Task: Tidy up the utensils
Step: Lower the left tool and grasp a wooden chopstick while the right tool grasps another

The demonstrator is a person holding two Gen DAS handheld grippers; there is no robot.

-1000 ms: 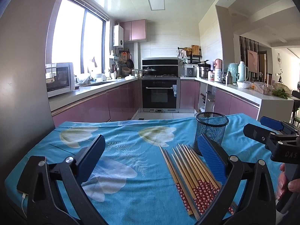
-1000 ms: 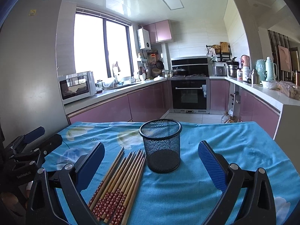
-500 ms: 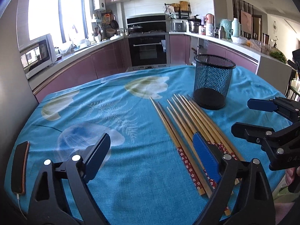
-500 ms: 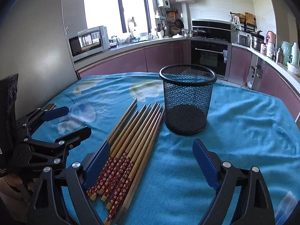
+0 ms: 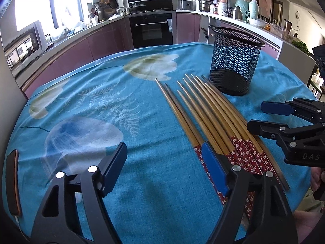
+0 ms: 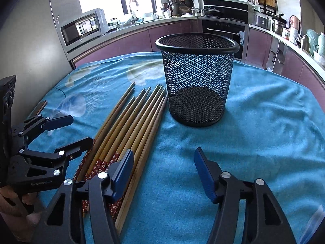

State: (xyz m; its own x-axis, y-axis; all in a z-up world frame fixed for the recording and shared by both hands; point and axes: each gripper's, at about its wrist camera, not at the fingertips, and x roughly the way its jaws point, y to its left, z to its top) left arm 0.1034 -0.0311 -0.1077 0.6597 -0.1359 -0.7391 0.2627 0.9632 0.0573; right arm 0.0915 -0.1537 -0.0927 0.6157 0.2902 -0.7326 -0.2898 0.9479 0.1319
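Note:
Several wooden chopsticks (image 5: 211, 118) (image 6: 130, 126) with red flowered ends lie side by side on the blue tablecloth. An upright black mesh cup (image 5: 235, 65) (image 6: 197, 77) stands just beyond their tips. My left gripper (image 5: 164, 164) hovers over bare cloth left of the chopsticks' red ends, its jaws closing with nothing between them. My right gripper (image 6: 163, 166) hangs low in front of the cup, jaws closing on nothing; its left finger lies over the rightmost chopsticks. Each gripper also shows in the other's view, the right gripper (image 5: 270, 118) and the left gripper (image 6: 71, 131).
A phone (image 5: 13, 183) lies at the table's left edge. The table (image 6: 274, 122) carries a blue flowered cloth, rumpled at the right. Behind it run purple kitchen cabinets, an oven (image 5: 151, 30) and a microwave (image 6: 83, 28). A person's hand (image 5: 314, 179) shows at the right.
Both grippers have come down and tilted toward the table, nearer the chopsticks and cup. Both pairs of jaws have narrowed, the right more than the left.

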